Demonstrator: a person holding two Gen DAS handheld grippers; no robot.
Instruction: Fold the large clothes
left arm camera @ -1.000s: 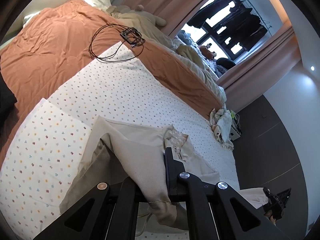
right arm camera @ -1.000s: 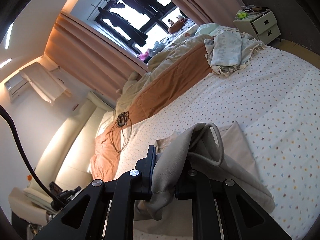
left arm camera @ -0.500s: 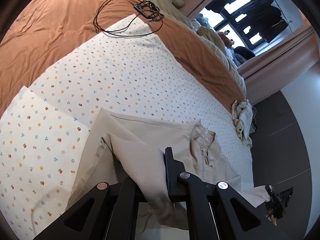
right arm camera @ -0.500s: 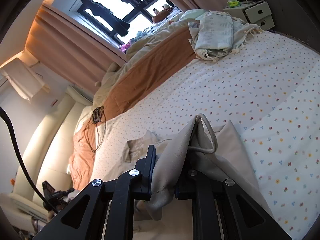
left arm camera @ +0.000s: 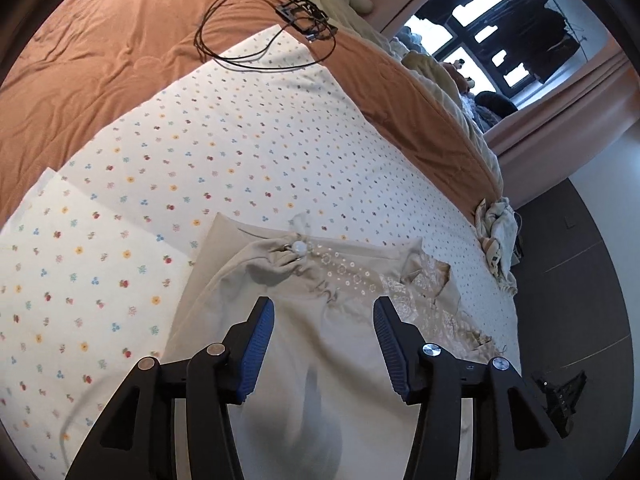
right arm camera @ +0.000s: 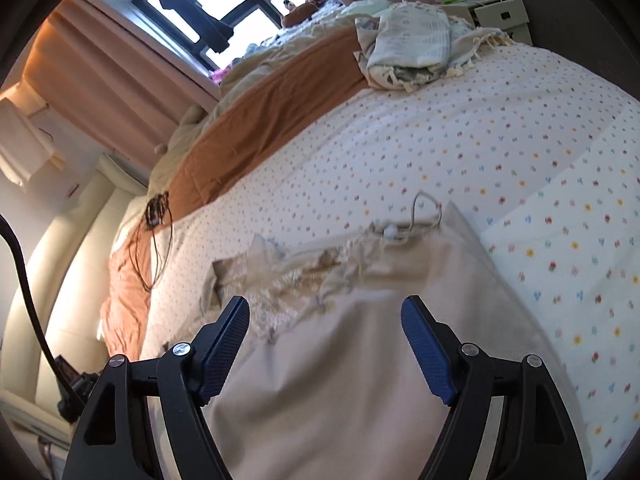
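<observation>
The beige garment (left arm camera: 320, 344) is laid flat on the flower-print bedsheet (left arm camera: 224, 136), in the lower centre of both wrist views. Its lace-trimmed neckline (left arm camera: 400, 284) is placed at the far end, toward the middle of the frame, so that the folded edge is presented squarely.

The jaws of the left gripper (left arm camera: 324, 324) have just been opening. They are seen spread apart, blue pads clear of the cloth, with nothing pinched between them. The jaws of the right gripper (right arm camera: 326, 320) have likewise just been opening and stand wider still; the fabric lies beneath the gap, not clamped.

Both releases are judged to be deliberate: the folded-over layer is left to settle under its own weight, so the fold line is not dragged.

The black cable (left arm camera: 256, 40) on the orange quilt (left arm camera: 100, 60), upper left of the left view, is well apart from the work.
</observation>
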